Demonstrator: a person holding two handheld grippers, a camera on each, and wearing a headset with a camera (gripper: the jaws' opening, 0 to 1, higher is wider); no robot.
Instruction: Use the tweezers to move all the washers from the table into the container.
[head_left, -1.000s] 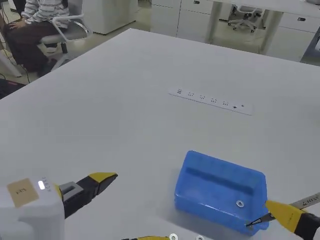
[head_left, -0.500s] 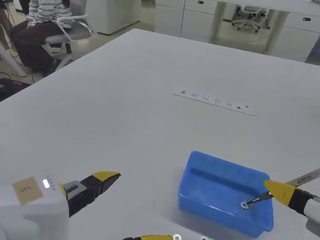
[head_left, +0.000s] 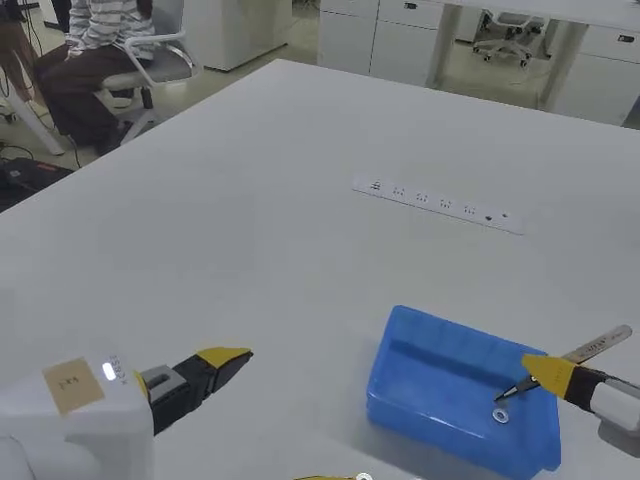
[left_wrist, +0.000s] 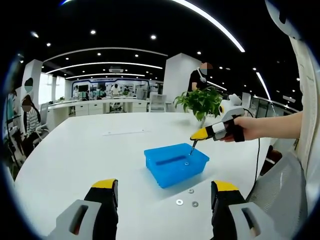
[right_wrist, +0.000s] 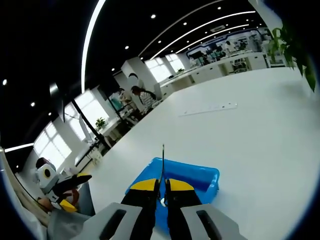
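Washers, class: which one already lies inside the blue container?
The washer beneath the tweezers tip, on the container floor; the other three washers lie on the white table beside it.

Tweezers (head_left: 512, 390) moved from container (head_left: 440, 352) rim to inside, beside washer (head_left: 500, 415).

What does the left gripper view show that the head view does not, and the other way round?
Left gripper view adds: three washers lying on the table before the blue container, a potted plant, and the hand holding the right gripper. Head view adds: the left gripper's white body with its lit lamp, and the tweezers' rear end jutting behind the right gripper. Both share: the container, one washer inside it at the tweezers' tips, the right gripper shut on the tweezers, the power strip.
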